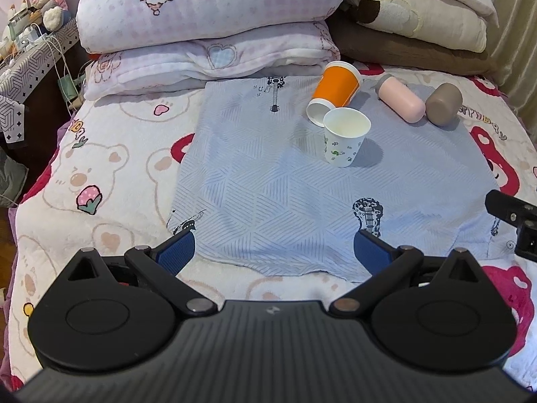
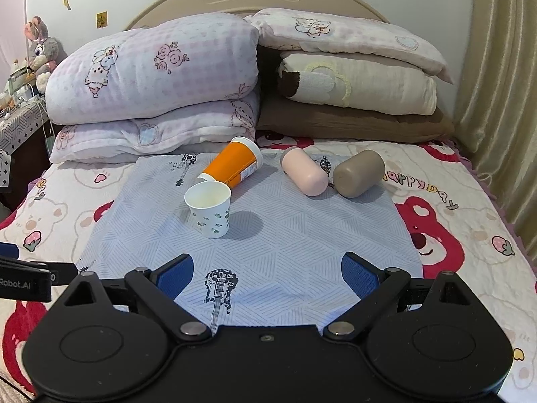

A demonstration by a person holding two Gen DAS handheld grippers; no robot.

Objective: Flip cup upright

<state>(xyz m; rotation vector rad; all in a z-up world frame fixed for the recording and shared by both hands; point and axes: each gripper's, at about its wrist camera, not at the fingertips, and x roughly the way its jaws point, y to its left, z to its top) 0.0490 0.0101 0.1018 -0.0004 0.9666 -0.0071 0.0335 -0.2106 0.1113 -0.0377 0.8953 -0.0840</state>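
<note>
Both of your tools are spread wide with nothing between the blue pads: the left tool (image 1: 274,252) and the right tool (image 2: 267,273) hang low over the near edge of the pale blue cloth (image 2: 302,235) spread on the bed (image 2: 470,208), well short of the cups. Past them, the small floral paper cup (image 1: 345,137) stands upright on the cloth, mouth open to the ceiling. Just behind it, and seemingly touching its rim, the orange cup (image 1: 335,88) lies tipped on its side, its white base toward you and next to the floral cup. To the right of that, a pink cup (image 2: 303,171) and a brown cup (image 2: 358,173) lie on their sides close together, near the cloth's far right corner. Folded quilts (image 2: 154,77) are stacked at the head of the bed behind everything.
</note>
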